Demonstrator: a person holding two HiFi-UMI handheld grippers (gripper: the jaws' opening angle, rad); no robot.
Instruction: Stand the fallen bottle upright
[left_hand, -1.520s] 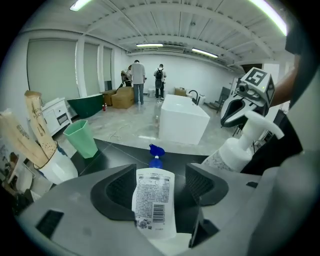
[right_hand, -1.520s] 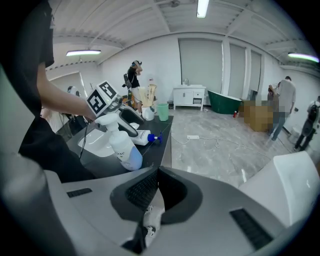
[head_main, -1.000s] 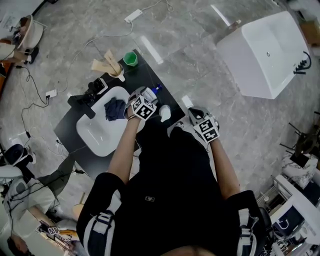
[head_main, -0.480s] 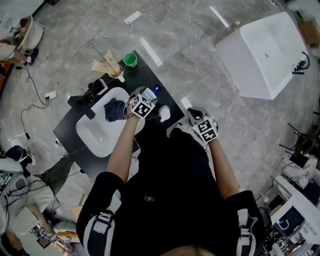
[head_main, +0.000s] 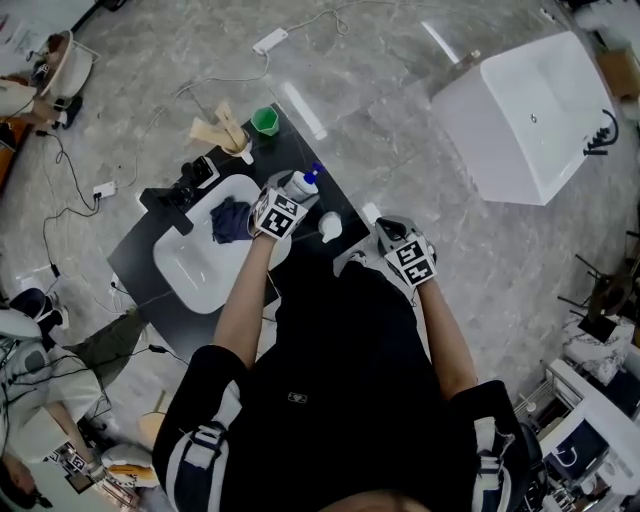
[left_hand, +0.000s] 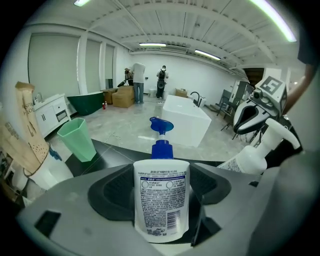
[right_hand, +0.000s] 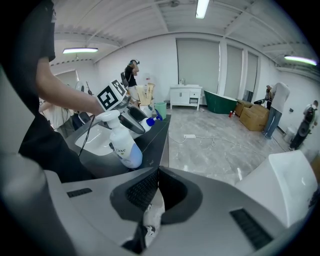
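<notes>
My left gripper (head_main: 291, 197) is shut on a white bottle (head_main: 300, 186) with a blue pump (left_hand: 161, 134), held over the black counter (head_main: 300, 140) beside the sink. In the left gripper view the bottle (left_hand: 161, 200) sits between the jaws, printed label toward the camera, pump pointing away. A white Dove pump bottle (head_main: 329, 226) stands upright just right of it, also seen in both gripper views (left_hand: 252, 156) (right_hand: 124, 146). My right gripper (head_main: 388, 230) hangs off the counter's right edge, jaws shut (right_hand: 155, 192); only a white sliver shows in the slit.
A white sink basin (head_main: 195, 270) holds a dark cloth (head_main: 230, 218). A green cup (head_main: 264, 121) and a paper bag (head_main: 222, 128) stand at the counter's far end. A black faucet (head_main: 165, 205) sits left of the basin. A white bathtub (head_main: 530, 110) stands on the floor, with cables around.
The left gripper has lifted and turned with the blue-pump bottle in it, so more of the bottle shows beyond the marker cube. The right gripper has stayed where it was.
</notes>
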